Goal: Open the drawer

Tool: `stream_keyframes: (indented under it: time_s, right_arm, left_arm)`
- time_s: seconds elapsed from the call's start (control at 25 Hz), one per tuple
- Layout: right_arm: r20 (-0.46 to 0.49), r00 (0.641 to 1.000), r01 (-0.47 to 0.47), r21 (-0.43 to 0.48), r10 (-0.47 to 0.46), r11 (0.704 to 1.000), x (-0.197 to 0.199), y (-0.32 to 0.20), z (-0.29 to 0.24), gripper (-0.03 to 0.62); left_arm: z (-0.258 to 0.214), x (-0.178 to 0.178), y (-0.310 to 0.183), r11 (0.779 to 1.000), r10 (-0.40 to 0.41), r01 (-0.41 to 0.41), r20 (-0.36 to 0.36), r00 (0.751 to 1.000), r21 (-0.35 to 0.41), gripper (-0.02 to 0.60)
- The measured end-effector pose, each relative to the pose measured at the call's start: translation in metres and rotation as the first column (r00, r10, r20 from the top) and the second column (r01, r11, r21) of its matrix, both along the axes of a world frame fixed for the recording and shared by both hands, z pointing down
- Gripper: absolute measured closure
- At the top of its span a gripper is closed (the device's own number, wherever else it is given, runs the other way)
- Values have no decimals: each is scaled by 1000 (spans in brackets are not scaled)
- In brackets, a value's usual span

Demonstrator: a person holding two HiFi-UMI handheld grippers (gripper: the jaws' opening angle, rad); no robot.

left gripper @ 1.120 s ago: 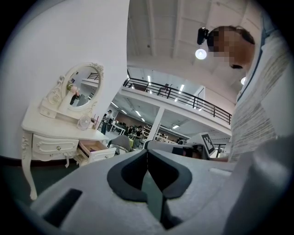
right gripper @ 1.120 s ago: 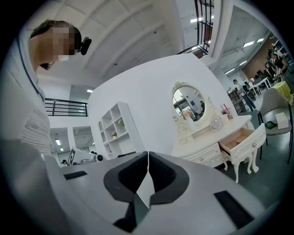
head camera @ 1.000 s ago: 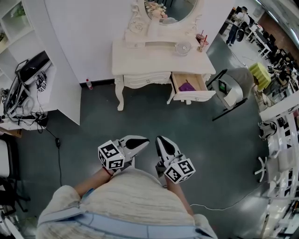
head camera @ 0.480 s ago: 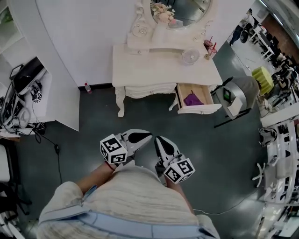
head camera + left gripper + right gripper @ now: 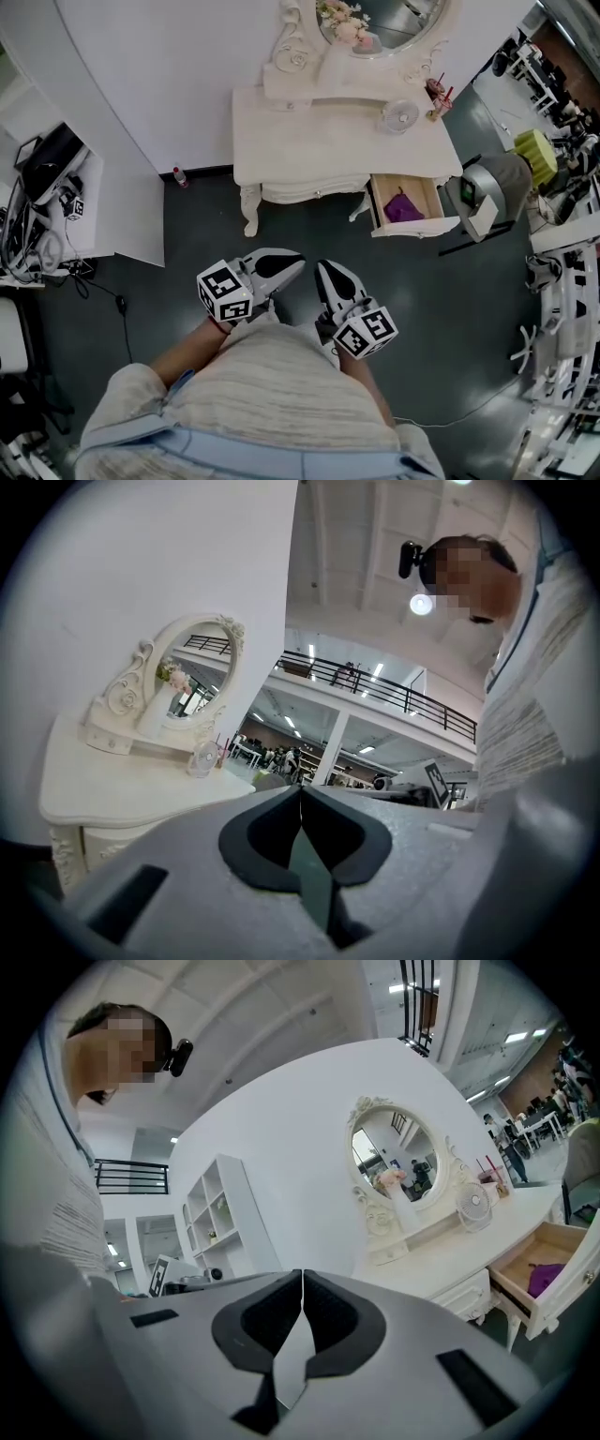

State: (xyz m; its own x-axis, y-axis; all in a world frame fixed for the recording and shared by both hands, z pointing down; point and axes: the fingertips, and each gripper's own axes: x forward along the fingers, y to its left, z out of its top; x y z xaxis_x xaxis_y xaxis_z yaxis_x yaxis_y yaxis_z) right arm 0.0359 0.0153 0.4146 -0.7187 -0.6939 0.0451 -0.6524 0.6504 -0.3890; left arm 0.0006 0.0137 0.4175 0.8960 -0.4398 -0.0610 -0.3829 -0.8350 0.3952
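While both jaws sets are closed on nothing | left hand-held gripper (image 5: pixel 286 265), right hand-held gripper (image 5: pixel 328 278) well apart from drawer (image 5: pixel 417 226), pulled out under surface (image 5: pixel 309 141) right end | risk: more pulling may drop it out.

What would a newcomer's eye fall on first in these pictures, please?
Most striking is the ornate white dressing table against the wall, with its oval mirror. The drawer at its right end in the head view stands pulled open with something purple inside. Nearer, the left gripper and right gripper sit side by side over the dark floor, both shut and empty.
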Motion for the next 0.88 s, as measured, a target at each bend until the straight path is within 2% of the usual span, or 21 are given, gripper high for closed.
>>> stream_keyframes:
  time_s: [0.28, 0.48, 0.88]
  right_arm:
    - [-3, 1000, 20, -27, -20, 999, -12, -26, 13, 583]
    - [-5, 998, 54, -46, -55, 997, -11, -44, 19, 583]
    - [-65, 995, 76, -66, -80, 995, 4, -77, 40, 583]
  left_arm:
    - [17, -12, -21, 999, -18, 19, 20, 1000, -35, 568]
    - [23, -17, -41, 996, -69, 70, 21, 997, -56, 568]
    - [40, 1, -68, 994, -75, 78, 48, 996, -73, 568]
